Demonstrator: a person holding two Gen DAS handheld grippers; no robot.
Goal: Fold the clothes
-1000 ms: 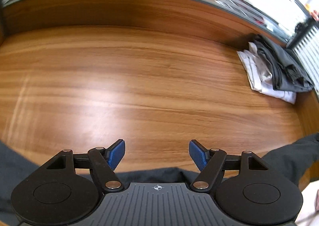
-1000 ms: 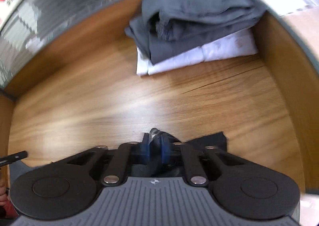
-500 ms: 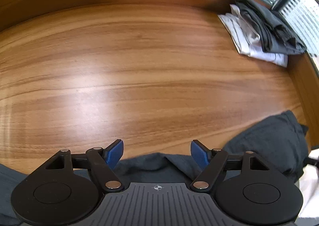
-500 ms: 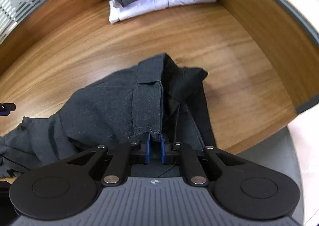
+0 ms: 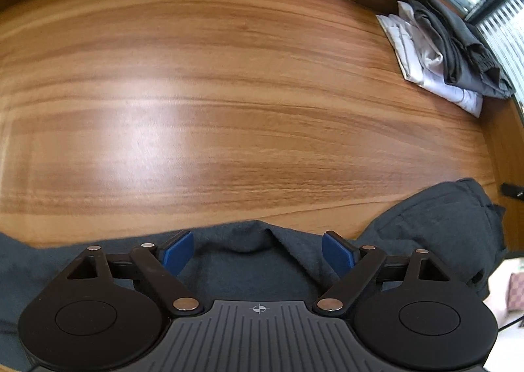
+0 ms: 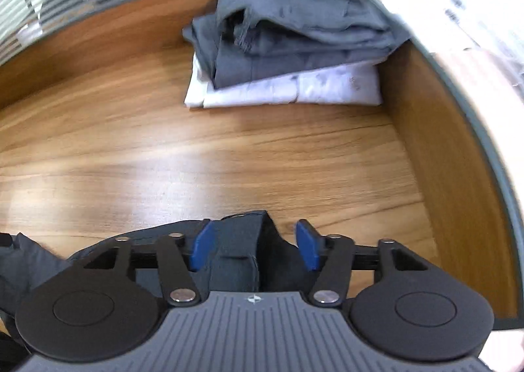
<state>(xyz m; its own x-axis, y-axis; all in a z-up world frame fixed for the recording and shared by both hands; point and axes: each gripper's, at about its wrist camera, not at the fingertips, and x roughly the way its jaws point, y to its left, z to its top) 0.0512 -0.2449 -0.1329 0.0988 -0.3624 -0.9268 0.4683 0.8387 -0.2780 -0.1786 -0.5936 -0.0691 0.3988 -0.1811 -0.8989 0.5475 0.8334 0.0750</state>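
Dark grey crumpled garment [image 5: 435,218] lies on my wooden counter [image 5: 229,109]; left claw [image 5: 257,252] spread, right claw [image 6: 253,245] spread over its folded edge.

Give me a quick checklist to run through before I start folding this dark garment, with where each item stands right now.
1. Left gripper open: ok.
2. Right gripper open, cloth not pinched: ok.
3. Dark garment spread flat: not ok, it lies bunched at the near edge.
4. Bare table ahead for spreading: ok.
5. Folded pile in the far corner, apart from the garment: ok.
6. Garment fully on the table: cannot tell, the grippers hide its near part.
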